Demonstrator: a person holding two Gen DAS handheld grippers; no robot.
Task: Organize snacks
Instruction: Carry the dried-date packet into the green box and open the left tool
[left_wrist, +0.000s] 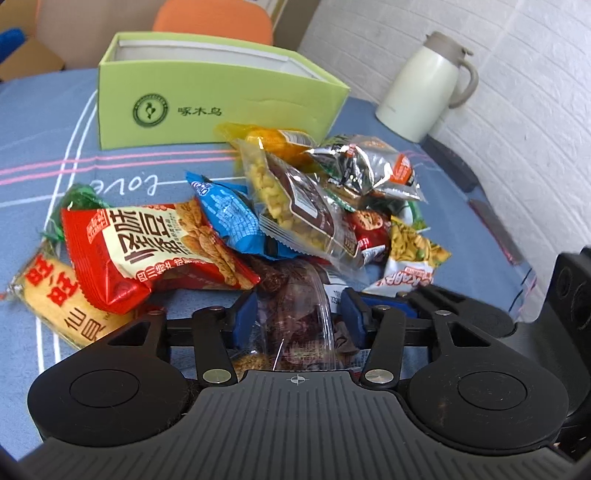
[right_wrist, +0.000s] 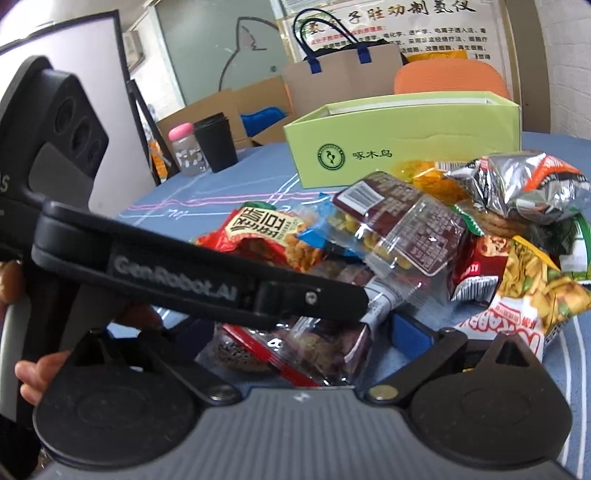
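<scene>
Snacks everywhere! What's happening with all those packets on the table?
A person is sorting a pile of snack packets on the blue tablecloth, holding a pair of tongs in each hand. The left tongs are pinching a clear packet of dark snacks at the near edge of the pile. The right tongs are open over the same corner, gripping nothing. The green box behind the pile looks empty from here, so the tidying seems to have barely started.

Left gripper (left_wrist: 299, 314): matte black linkage arms, silver pivot rivets, blue fingertip pads (left_wrist: 245, 314), ribbed dark-grey housing with a small white crosshair mark. Right gripper (right_wrist: 295, 332): same build — blue pad (right_wrist: 410, 330), grey ribbed housing. White "GenRobot.AI" lettering on a black bar; three round recesses on the handle.
</scene>
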